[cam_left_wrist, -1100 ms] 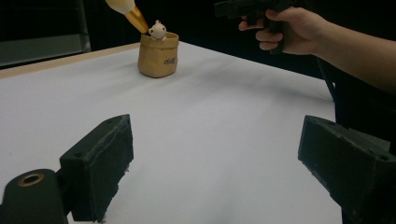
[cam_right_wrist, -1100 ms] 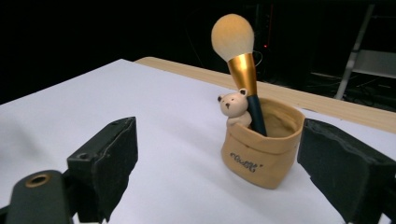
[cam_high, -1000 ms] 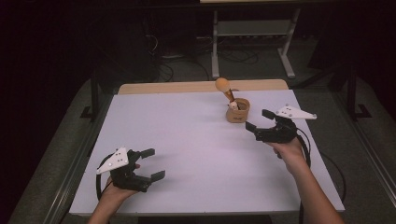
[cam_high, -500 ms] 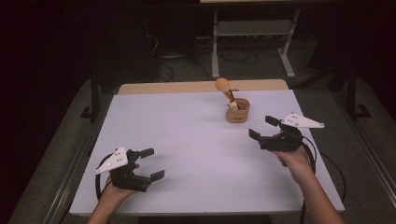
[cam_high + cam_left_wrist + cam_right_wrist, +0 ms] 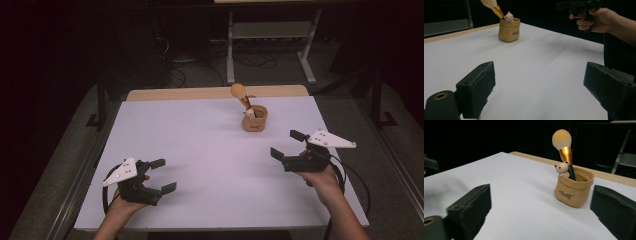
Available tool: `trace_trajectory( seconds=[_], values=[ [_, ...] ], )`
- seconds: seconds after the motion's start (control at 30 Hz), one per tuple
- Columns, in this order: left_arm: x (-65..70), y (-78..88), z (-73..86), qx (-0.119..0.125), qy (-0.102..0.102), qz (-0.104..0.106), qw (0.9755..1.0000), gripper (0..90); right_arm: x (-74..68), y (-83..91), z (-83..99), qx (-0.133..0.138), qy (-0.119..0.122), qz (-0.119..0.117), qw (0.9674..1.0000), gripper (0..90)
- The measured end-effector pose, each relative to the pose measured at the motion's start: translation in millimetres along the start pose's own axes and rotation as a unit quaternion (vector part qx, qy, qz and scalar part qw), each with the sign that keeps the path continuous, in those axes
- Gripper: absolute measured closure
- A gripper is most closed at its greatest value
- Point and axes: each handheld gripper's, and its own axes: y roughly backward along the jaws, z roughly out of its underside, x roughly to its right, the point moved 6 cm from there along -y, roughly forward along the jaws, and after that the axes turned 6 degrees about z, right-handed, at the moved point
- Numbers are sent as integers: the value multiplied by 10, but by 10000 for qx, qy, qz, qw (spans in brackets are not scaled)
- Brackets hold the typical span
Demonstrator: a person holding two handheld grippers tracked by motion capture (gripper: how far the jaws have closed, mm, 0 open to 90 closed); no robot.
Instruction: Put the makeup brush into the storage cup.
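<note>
Both tongs, the left tongs (image 5: 159,176) and right tongs (image 5: 289,145), gape empty. A careless right swing could topple the pouch (image 5: 254,119) and its brush (image 5: 241,93), far-right on the tabletop (image 5: 200,140).

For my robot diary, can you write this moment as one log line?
left tongs: open, empty | right tongs: open, empty | makeup brush: upright in bear pot

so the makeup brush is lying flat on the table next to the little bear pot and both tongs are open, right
Not quite. The makeup brush is not lying on the table; it stands in the little bear pot, bristles up, as the right gripper view shows. The rest holds: the left tongs and the right tongs are both open and hold nothing.
</note>
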Motion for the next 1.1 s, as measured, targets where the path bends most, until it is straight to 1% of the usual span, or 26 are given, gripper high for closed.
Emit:
trace_trajectory(
  seconds=[0.1, 0.27, 0.4, 0.47, 0.57, 0.67, 0.73, 0.8, 0.93, 1.03, 1.07, 1.1],
  values=[
    [1, -2, -3, 30, 5, 2, 10000, 99, -19, 42, 6, 54, 8, 6, 10000, 6],
    [-3, 2, -5, 33, -13, -3, 10000, 99, -37, 95, 44, 27, 43, 56, 10000, 6],
    [-5, 7, -7, 36, -12, -10, 10000, 99, -51, 140, 79, 20, 23, 52, 10000, 0],
    [-4, 8, -10, 57, 2, -13, 10000, 99, -53, 167, 109, -3, 30, 49, 10000, 0],
    [-1, 8, -12, 59, -7, -4, 10000, 99, -63, 207, 168, -31, -25, 43, 10000, 0],
    [0, 7, -14, 63, -10, -5, 10000, 99, -72, 249, 225, -58, 21, 51, 10000, 0],
    [0, 6, -15, 69, -5, -7, 10000, 99, -84, 279, 254, -37, -60, 40, 10000, 0],
    [-1, 8, -16, 76, -10, -11, 10000, 99, -92, 305, 282, -49, -54, 26, 10000, 0],
    [-9, 16, -15, 65, -31, -21, 10000, 99, -104, 337, 364, -128, -63, 41, 9999, 0],
    [-9, 14, -12, 57, -18, -26, 10000, 99, -123, 330, 435, -240, 15, 41, 9997, 0],
    [-8, 14, -12, 56, -17, -27, 10000, 99, -122, 322, 457, -267, 84, 52, 9996, 0],
    [-8, 15, -13, 60, -16, -26, 10000, 99, -131, 319, 482, -328, 89, 37, 9994, 0]
  ],
)
